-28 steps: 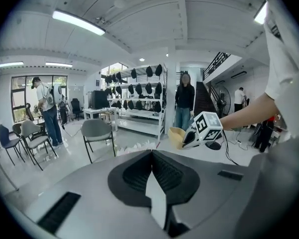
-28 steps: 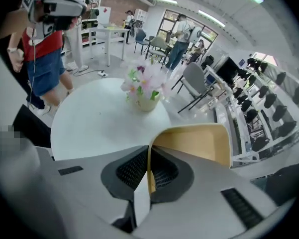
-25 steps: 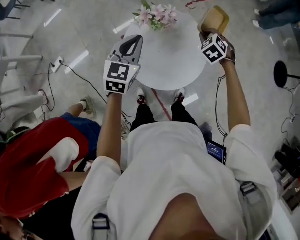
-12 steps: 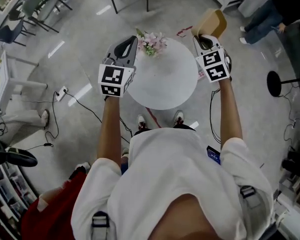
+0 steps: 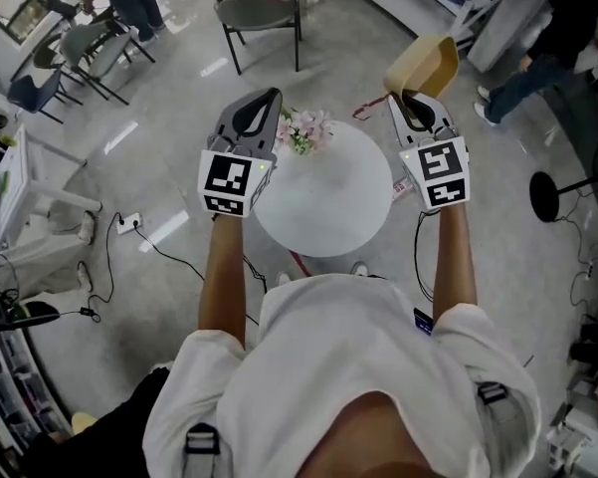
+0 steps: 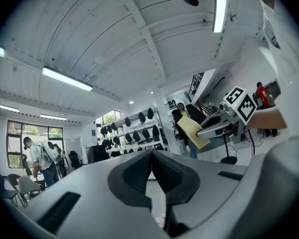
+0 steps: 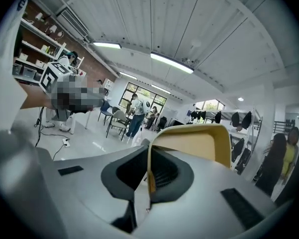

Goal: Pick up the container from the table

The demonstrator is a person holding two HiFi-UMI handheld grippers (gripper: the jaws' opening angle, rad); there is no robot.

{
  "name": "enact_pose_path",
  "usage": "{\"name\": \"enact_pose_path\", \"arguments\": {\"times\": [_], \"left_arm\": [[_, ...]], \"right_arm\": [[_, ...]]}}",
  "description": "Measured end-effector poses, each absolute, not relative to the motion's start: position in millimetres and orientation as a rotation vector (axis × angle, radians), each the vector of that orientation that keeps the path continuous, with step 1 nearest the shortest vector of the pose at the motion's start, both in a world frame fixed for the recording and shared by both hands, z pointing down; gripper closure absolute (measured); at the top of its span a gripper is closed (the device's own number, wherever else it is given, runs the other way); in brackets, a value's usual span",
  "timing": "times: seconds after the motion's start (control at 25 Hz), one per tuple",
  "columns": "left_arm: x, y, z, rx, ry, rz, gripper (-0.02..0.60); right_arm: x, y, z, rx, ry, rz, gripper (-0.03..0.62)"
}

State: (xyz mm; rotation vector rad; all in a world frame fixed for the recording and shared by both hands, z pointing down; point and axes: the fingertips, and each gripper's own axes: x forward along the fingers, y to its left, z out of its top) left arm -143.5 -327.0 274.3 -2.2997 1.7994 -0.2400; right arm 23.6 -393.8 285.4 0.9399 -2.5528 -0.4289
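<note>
Jaws of the right gripper (image 5: 414,103) clamp one thin wall of the tan container (image 5: 423,63) and hold it in the air. It hangs clear of the round white table (image 5: 328,212) and, from the head view, just past the table's far right edge. The left gripper (image 5: 262,108) has its jaws pressed together with nothing between them.

Only a bunch of pink flowers (image 5: 303,127) sits on the table, at its far rim. The table stands on a glossy grey floor (image 5: 159,147). A grey chair (image 5: 259,13) stands beyond the table, and a power strip (image 5: 129,224) with its cable lies on the floor to the left. Other people stand at the room's edges.

The person, in a white shirt (image 5: 348,366), stretches both bare forearms forward, the left forearm (image 5: 224,267) along the table's left edge and the right forearm (image 5: 456,257) along its right. Both grippers point out across the room, their views taking in ceiling lights and far shelves.
</note>
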Motion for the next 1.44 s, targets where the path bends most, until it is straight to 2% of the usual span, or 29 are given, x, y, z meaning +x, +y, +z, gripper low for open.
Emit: {"name": "enact_pose_path", "arguments": {"times": [0.48,1.44], "left_arm": [[-136.5,-304.9,229.8,-2.229,1.746,-0.177,0.566],[-147.0,-307.5,241.8,-2.271,1.749,-0.192,0.566]], "right_arm": [[28.8,-374.1,241.1,0.985,-2.632,-0.505,0.574],[14.5,-368.5,252.0,0.941,-2.605,-0.492,0.574]]}}
